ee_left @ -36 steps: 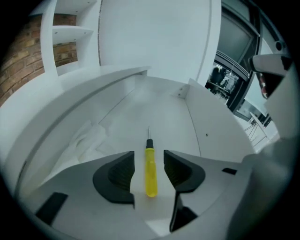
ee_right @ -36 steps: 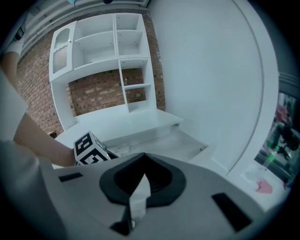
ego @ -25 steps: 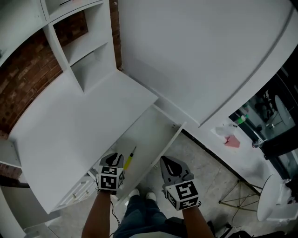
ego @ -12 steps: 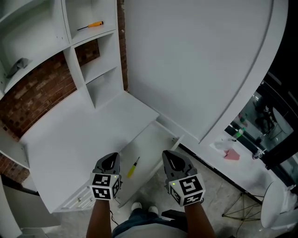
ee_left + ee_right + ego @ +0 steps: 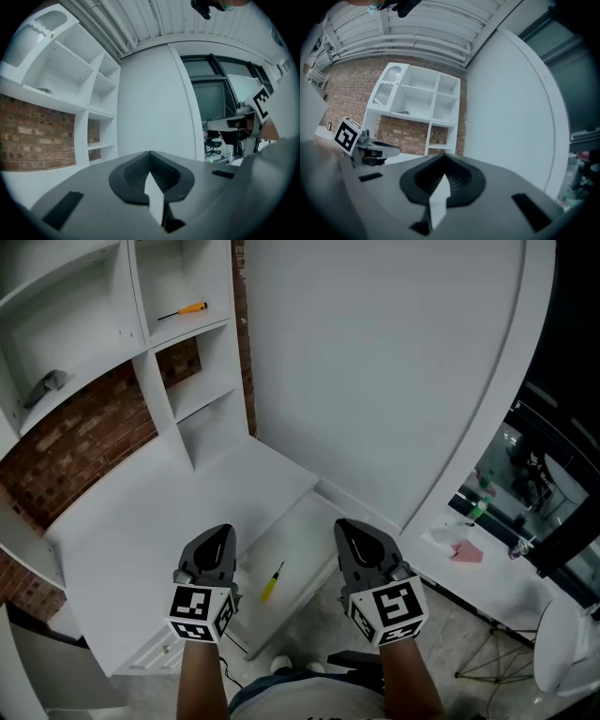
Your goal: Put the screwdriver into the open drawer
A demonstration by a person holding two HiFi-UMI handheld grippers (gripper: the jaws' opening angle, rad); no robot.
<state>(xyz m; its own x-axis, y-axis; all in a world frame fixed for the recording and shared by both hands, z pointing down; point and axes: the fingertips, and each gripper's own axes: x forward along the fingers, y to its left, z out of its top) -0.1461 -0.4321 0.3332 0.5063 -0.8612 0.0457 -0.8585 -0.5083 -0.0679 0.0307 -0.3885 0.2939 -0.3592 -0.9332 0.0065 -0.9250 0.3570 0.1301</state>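
Downward head view over a white desk with its drawer pulled open at the near edge. On the drawer floor, the yellow-handled screwdriver lying flat, handle toward the person, dark shaft pointing away toward the desk.

At lower left, the left gripper held above the desk's near edge, just left of the yellow-handled screwdriver in this view and clear of it. In the left gripper view, jaws pressed fully together with nothing between them.

At lower right, the right gripper over the drawer's right side, farther from the tool and likewise apart from it. In the right gripper view, jaws closed tight on nothing.

Tool therefore placed between the two grippers, nearer the left one, touched by neither.

Both grippers pointing away from the person, toward a white shelf unit set against a brick wall. On an upper shelf, an orange-handled screwdriver, well apart from both grippers. On a shelf farther left, a small grey object, too indistinct to name. At right, a tall curved white panel.
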